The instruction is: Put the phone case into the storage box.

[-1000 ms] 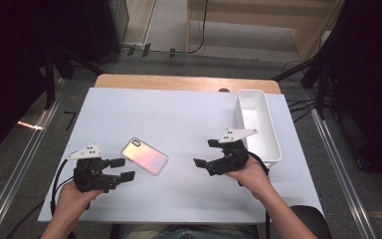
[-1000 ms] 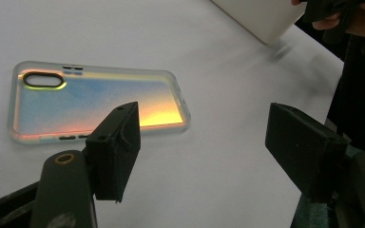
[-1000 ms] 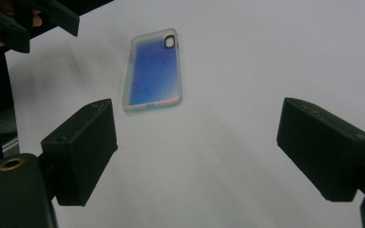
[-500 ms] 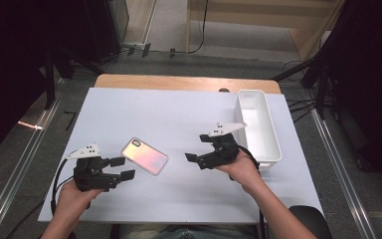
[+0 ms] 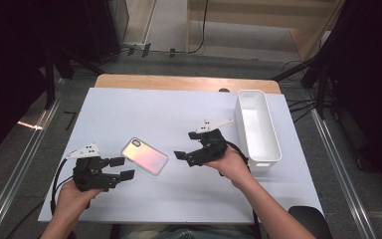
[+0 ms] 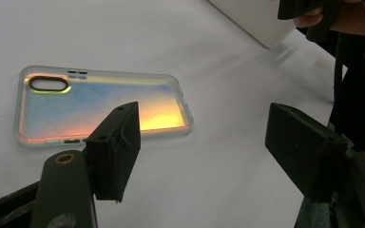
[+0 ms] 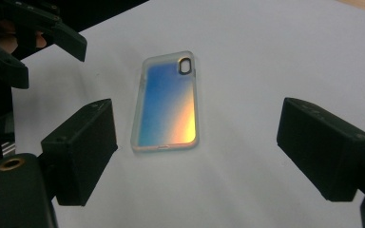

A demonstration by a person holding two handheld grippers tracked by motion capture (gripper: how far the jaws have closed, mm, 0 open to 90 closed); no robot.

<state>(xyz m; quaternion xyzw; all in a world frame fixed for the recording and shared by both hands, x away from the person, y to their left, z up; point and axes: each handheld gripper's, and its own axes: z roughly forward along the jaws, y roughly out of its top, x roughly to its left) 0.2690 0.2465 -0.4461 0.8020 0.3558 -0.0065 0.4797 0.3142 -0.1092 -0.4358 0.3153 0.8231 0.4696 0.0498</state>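
A: Where does the phone case [image 5: 144, 156] sit, and why might it lie that way?

B: It lies flat on the white bench [image 5: 144, 109], camera cutout toward the far side, tilted at an angle to the bench edge. It rests between the two grippers, which suits a pickup from either side.

A: What is the left gripper [image 5: 118, 168] doing?

B: A hand holds it low over the bench just beside the case's near left corner. Its jaws stand apart with nothing between them. In the left gripper view the case [image 6: 102, 105] lies just beyond the jaw tips, untouched.

A: And the right gripper [image 5: 186, 158]?

B: It points toward the case from the right, a little way off. Its jaws are also spread and empty. In the right gripper view the case [image 7: 167, 105] sits centred between the two jaws and farther on, so the gripper looks lined up for an approach along the case's long axis.

A: Anything else on the bench?

B: A long white bin [image 5: 257, 124] stands along the right edge, empty, beside the right hand. It looks a likely place to drop the case.
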